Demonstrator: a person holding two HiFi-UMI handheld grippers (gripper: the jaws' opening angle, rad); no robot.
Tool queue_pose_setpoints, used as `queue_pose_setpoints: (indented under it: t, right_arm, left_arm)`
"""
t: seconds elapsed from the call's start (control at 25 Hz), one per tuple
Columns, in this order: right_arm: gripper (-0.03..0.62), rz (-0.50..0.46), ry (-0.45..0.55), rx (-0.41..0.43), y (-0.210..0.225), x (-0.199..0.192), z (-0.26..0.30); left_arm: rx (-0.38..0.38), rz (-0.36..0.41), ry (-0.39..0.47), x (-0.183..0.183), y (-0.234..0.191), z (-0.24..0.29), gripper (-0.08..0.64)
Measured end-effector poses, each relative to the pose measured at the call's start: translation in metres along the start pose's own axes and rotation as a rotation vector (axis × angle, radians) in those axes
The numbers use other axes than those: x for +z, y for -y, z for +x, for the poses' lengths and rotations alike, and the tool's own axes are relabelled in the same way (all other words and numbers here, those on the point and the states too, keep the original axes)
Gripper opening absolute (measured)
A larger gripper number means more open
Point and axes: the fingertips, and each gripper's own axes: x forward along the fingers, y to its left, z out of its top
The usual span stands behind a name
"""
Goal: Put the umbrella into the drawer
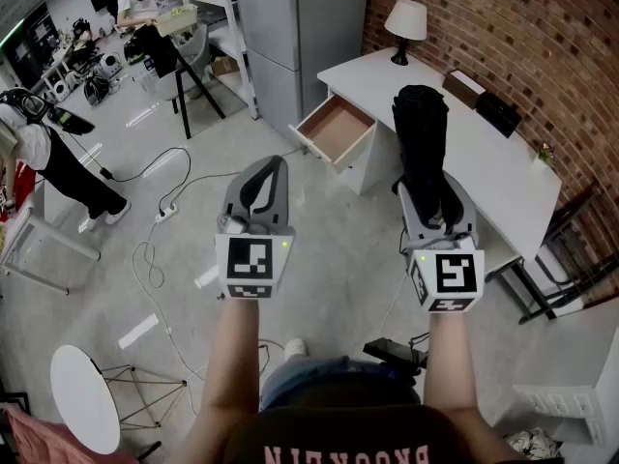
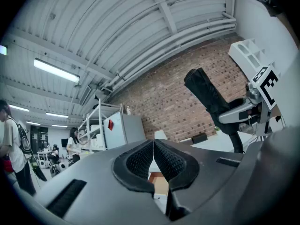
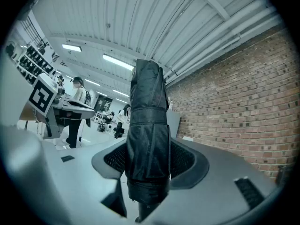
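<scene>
A folded black umbrella (image 1: 421, 138) stands upright in my right gripper (image 1: 432, 201), whose jaws are shut on its lower part; in the right gripper view the umbrella (image 3: 149, 139) fills the gap between the pads. My left gripper (image 1: 263, 189) is held out level beside it, shut and empty, its pads (image 2: 140, 162) meeting. The open drawer (image 1: 335, 129) with a wooden bottom juts from the white desk (image 1: 503, 177) ahead, beyond both grippers. The left gripper view shows the umbrella (image 2: 206, 95) up at the right.
A lamp (image 1: 404, 22), a brown box (image 1: 464, 87) and a black box (image 1: 498, 114) stand on the desk by the brick wall. A grey cabinet (image 1: 300, 27) rises behind the drawer. Cables (image 1: 160, 211) trail over the floor. People (image 1: 53, 158) stand at the left. A round white table (image 1: 85, 397) is near me.
</scene>
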Motion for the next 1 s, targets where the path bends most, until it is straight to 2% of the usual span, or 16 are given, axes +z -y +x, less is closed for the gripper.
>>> queue_pose_setpoints:
  t: [0.28,0.48,1.0]
  right_arm:
    - [0.23,0.012,-0.004,-0.007,0.003,0.006,-0.001]
    - [0.23,0.012,-0.028,-0.023,-0.01,0.005,0.006]
    - [0.232,0.065,-0.022,-0.124,-0.059,0.02,0.049]
  left_arm:
    - [-0.004,-0.002,-0.009,-0.001,0.003,0.005,0.0]
    - [-0.003,0.005,-0.009,-0.005,-0.011,0.005,0.0]
    - [-0.042,-0.002,0.005,-0.045,-0.104,0.007,-0.001]
